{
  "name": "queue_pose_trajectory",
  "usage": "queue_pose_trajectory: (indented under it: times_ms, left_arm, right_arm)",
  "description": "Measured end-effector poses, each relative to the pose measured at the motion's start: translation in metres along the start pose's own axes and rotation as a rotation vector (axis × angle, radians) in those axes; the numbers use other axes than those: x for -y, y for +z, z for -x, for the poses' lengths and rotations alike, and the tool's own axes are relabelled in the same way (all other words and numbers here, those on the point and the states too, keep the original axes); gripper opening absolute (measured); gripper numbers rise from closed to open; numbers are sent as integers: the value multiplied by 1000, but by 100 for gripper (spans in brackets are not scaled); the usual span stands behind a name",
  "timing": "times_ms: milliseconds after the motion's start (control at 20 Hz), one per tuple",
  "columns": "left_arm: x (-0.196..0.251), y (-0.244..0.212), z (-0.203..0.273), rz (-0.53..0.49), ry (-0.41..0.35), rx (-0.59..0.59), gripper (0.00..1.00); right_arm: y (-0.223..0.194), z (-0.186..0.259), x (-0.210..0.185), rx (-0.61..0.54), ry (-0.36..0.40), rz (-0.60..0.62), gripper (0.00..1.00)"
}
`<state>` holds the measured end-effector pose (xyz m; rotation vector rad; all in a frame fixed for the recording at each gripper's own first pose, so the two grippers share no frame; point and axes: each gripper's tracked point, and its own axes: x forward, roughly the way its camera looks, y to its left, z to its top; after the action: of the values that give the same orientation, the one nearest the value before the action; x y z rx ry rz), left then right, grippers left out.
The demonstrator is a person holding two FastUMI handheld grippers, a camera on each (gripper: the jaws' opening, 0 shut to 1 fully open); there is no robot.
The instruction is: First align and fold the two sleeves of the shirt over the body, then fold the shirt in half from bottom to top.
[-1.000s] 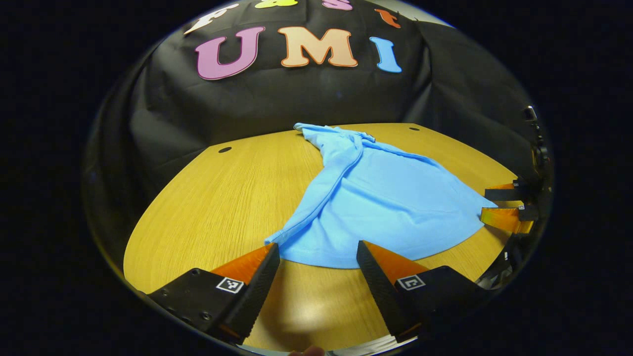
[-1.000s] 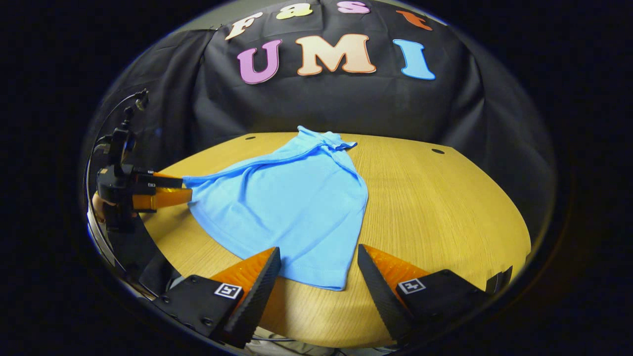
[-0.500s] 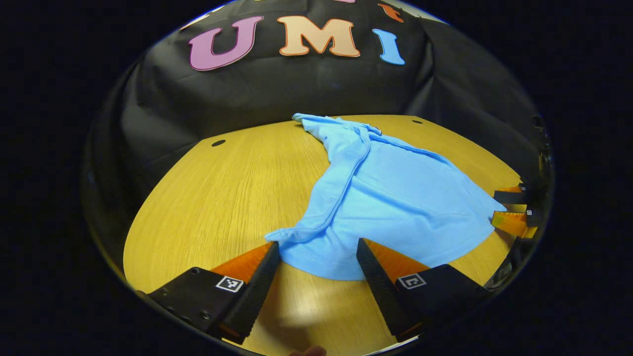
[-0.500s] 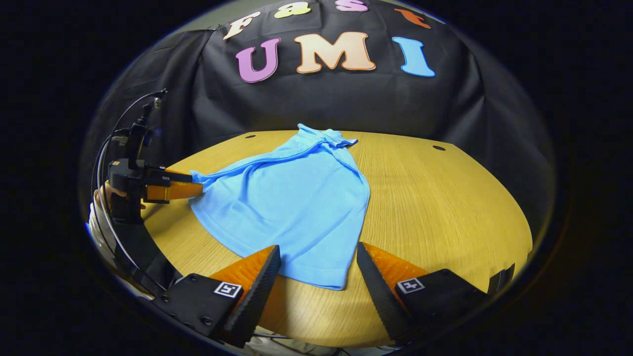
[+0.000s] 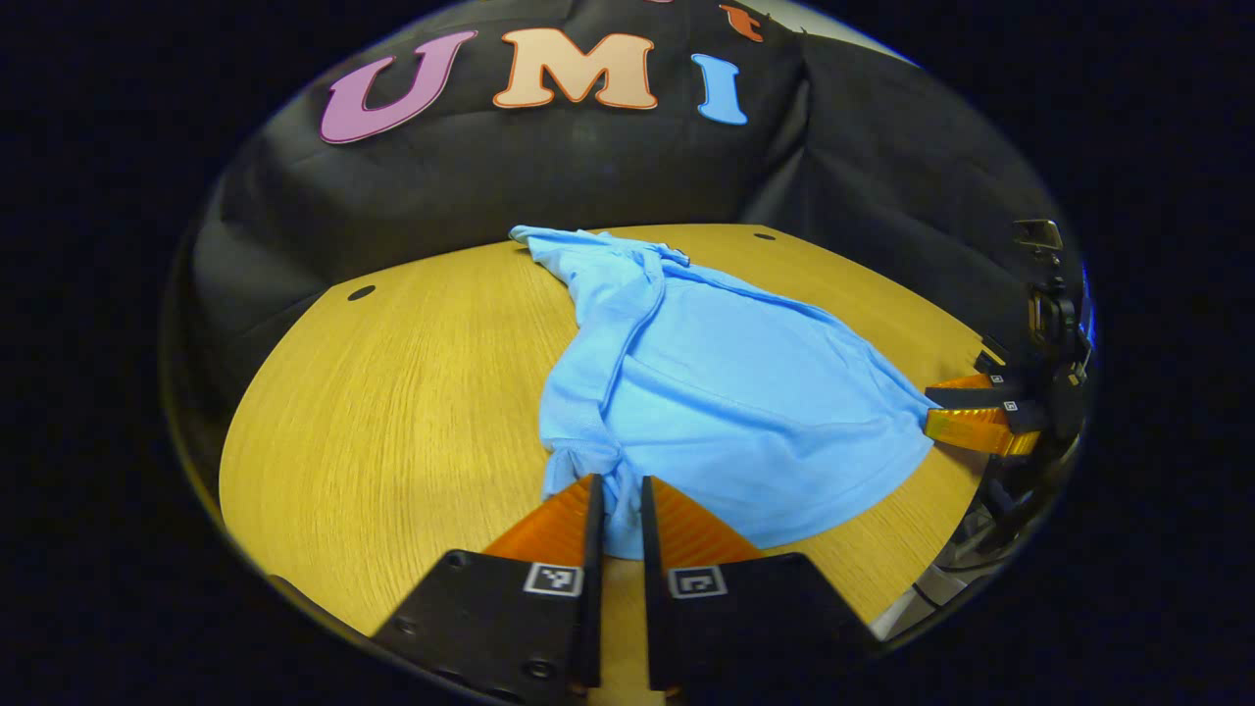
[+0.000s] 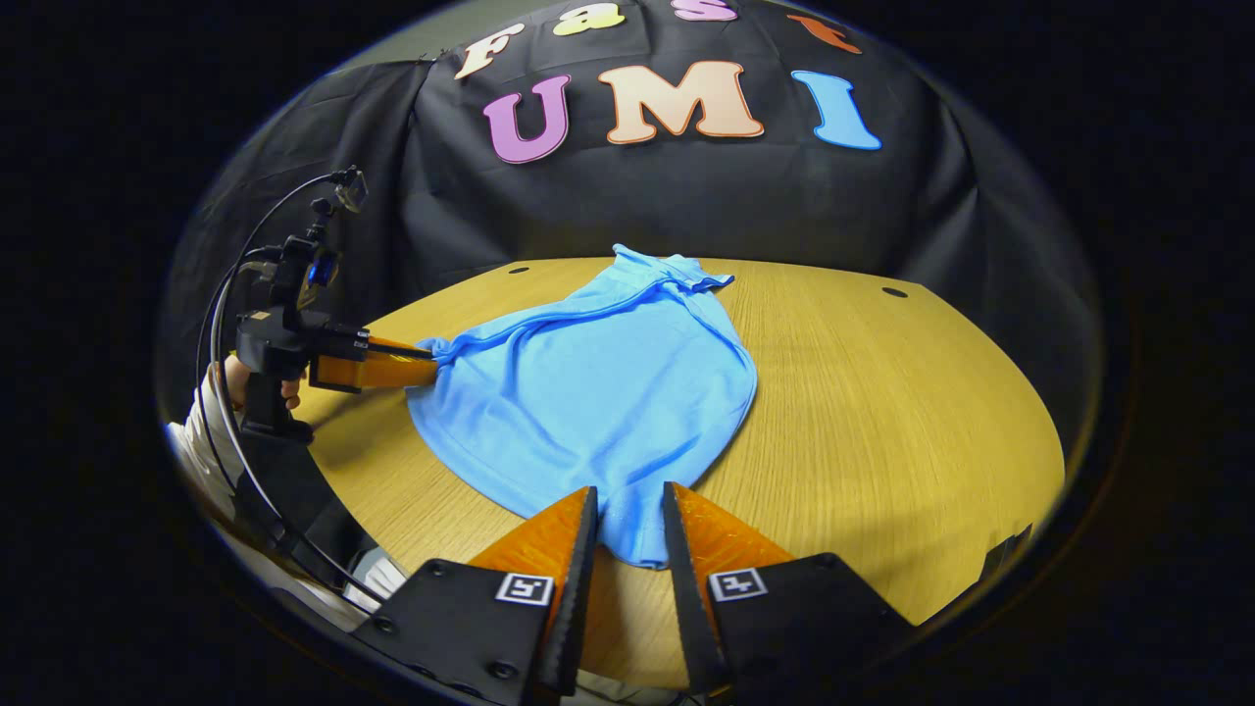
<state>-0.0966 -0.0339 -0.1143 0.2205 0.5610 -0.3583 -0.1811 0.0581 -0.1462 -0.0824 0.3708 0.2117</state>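
Note:
A light blue shirt [image 5: 726, 392] lies on the round wooden table [image 5: 392, 392], collar [image 5: 588, 240] at the far end and both sleeves folded in over the body. My left gripper [image 5: 618, 482] is shut on the near left corner of the hem, and the cloth bunches between its fingers. In the right gripper view that gripper [image 6: 429, 369] pinches the same corner at the shirt's [image 6: 598, 382] left side. My right gripper [image 6: 629, 492] is shut on the hem's other corner, with fabric gathered between its fingers. It appears far right in the left gripper view [image 5: 931, 410].
The table [image 6: 882, 412] has small dark holes [image 5: 361, 292] near its far edge and ends against the black cloth wall. A hand [image 6: 235, 378] and pale sleeve [image 6: 196, 451] hold the left gripper, with cables looping above it.
Both grippers went from wide open to shut on the hem corners. The left corner of the shirt has bunched up and shifted as the left gripper moved in.

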Motion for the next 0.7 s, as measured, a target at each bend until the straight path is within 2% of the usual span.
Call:
queue_pose_trajectory:
  times_ms: [50, 100, 200, 250, 500, 700]
  left_arm:
    - [2, 0, 0, -17, 4, -4, 6]
    - [2, 0, 0, -31, 12, -9, 2]
    - [3, 0, 1, -27, 18, -14, 0]
    - [4, 0, 1, -10, 13, -10, 0]
    - [4, 13, 12, 67, 3, 43, 0]
    - [6, 41, 24, 73, -3, 110, 0]
  right_arm:
    - [0, -1, -1, -7, 6, -17, 27]
    - [1, -1, 0, -9, 10, -24, 21]
    - [1, -1, 0, -14, 12, -39, 18]
    - [1, -1, -1, -15, 14, -41, 6]
    - [8, -1, 2, -16, -1, -2, 6]
    - [37, -1, 2, 21, -2, -8, 6]
